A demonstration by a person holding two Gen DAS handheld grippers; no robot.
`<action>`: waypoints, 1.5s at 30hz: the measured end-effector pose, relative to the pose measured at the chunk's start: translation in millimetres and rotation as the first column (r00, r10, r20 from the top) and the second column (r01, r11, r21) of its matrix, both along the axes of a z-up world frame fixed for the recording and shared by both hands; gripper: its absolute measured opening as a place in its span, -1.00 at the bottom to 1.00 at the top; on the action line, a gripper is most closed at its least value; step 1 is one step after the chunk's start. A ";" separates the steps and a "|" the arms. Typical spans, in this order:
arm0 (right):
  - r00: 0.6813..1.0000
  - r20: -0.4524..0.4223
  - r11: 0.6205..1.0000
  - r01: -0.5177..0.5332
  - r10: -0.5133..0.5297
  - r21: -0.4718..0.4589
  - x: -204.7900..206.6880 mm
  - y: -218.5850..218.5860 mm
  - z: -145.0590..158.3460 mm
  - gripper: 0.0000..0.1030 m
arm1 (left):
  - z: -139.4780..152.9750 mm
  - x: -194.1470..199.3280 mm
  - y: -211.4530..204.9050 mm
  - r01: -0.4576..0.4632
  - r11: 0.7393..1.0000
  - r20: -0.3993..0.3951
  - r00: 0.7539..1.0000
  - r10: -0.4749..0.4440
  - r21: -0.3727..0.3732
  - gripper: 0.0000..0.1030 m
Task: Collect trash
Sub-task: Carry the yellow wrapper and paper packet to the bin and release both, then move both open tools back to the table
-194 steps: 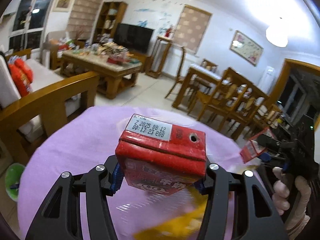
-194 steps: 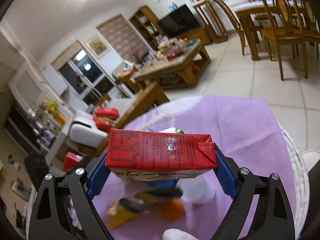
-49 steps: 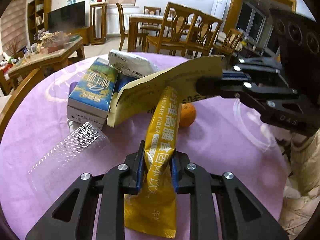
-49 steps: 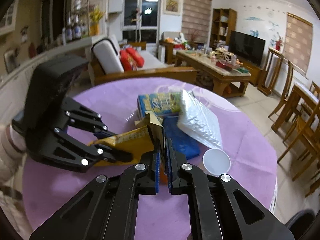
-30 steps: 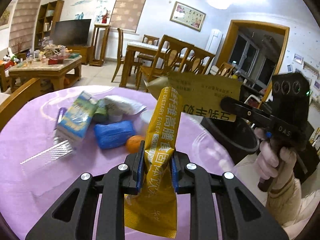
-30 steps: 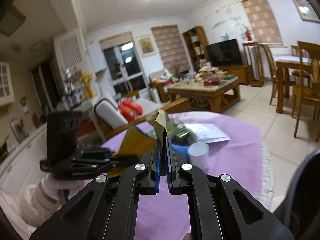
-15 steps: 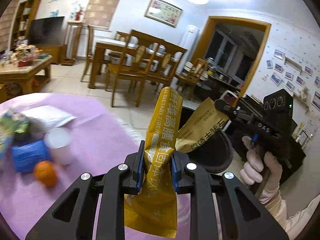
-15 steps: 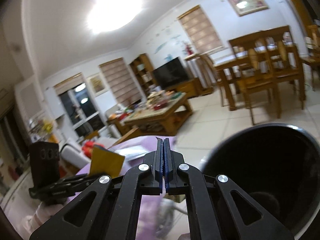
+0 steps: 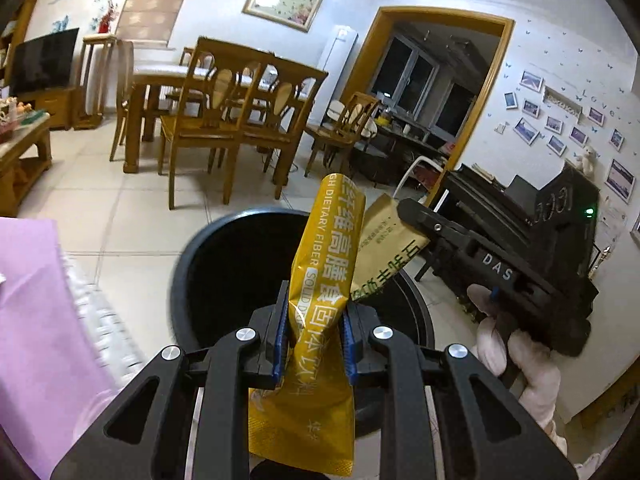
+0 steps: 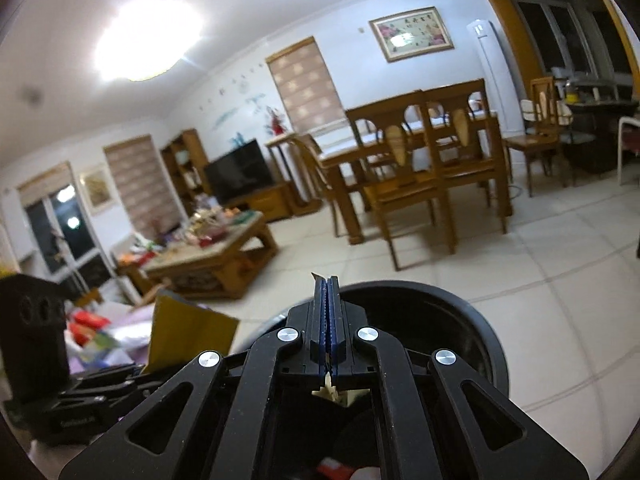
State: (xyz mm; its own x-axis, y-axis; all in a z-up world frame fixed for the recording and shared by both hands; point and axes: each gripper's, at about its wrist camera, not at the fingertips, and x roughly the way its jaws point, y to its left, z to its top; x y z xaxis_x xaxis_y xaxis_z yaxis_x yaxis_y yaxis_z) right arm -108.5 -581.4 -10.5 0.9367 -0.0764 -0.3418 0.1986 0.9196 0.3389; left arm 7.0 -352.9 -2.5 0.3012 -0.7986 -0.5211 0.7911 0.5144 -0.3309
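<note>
The left gripper is clamped on a tall yellow sachet printed with "DIETARY FIBER" — its blue pads press the packet's waist, the top standing up past the fingertips and the lower end hanging below them. The right gripper has its blue pads pressed almost together on a thin edge of a tan wrapper; in the right wrist view only a sliver of that wrapper shows at the tips and a scrap behind the pads, while the left wrist view shows the creased tan sheet sticking out from the closed fingers, touching the side of the yellow sachet. Both pieces of trash sit above the open mouth of a round black trash bin standing on the tiled floor. A gloved hand holds the right gripper's handle. The purple tablecloth lies at the left edge, and a wooden dining table with chairs stands well beyond the bin.
</note>
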 end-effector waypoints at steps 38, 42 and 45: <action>0.997 -0.057 0.996 -0.042 0.046 0.073 27.3 7.8 -27.3 0.70 | -15.6 2.3 -24.8 -0.061 0.991 0.133 0.990 0.045 0.120 0.89; 0.997 -0.054 0.996 -0.044 0.049 0.077 26.4 9.6 -25.8 0.81 | -13.8 3.1 -22.0 -0.064 0.991 0.123 0.991 0.049 0.121 0.89; 0.997 -0.049 0.994 -0.049 0.054 0.093 24.7 12.2 -24.6 0.90 | -13.6 -3.4 -20.3 -0.067 0.989 0.124 0.991 0.051 0.131 0.89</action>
